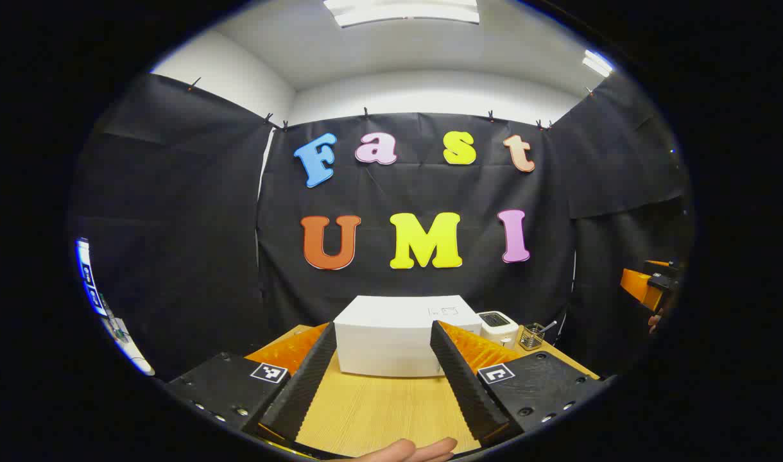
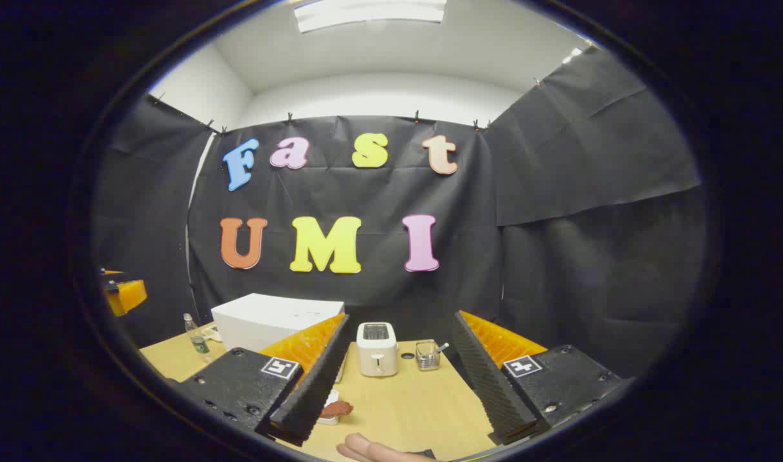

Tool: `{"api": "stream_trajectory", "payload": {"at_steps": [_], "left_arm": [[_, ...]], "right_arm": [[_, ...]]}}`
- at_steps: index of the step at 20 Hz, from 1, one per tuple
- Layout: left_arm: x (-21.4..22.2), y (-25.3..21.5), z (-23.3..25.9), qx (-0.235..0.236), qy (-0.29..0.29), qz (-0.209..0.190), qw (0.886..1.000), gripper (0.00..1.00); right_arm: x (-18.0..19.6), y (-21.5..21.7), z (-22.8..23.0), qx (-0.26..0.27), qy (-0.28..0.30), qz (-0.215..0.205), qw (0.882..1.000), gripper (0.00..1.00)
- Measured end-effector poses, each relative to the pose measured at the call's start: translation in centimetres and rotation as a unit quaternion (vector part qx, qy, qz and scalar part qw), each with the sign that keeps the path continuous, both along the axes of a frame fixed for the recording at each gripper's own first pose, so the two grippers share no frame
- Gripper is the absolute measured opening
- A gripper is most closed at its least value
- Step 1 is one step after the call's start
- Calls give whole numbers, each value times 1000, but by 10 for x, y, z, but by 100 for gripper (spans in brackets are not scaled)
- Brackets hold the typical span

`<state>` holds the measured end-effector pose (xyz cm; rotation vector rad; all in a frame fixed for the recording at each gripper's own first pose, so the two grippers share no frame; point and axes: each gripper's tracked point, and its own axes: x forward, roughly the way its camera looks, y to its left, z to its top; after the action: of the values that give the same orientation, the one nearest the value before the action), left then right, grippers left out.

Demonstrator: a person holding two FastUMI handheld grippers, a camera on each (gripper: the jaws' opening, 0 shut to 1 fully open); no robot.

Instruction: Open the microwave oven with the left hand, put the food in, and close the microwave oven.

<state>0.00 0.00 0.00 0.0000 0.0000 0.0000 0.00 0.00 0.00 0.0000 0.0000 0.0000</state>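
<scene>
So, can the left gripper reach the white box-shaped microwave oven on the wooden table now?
Probably yes: the left gripper is open and faces the white microwave oven directly, with only bare wooden table between them.

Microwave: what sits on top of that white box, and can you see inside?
Nothing rests on the flat top of the white box-shaped microwave oven; only a faint printed mark shows there. Its front looks closed, so the inside is hidden. It stands on the light wooden table.
</scene>
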Motion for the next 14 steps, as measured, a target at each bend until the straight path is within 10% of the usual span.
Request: {"api": "stream_trajectory", "payload": {"at_steps": [14], "left_arm": [[-5, -18, 8, -3, -16, -10, 1000, 92]], "right_arm": [[-14, -8, 16, -1, -35, 5, 999, 90]]}}
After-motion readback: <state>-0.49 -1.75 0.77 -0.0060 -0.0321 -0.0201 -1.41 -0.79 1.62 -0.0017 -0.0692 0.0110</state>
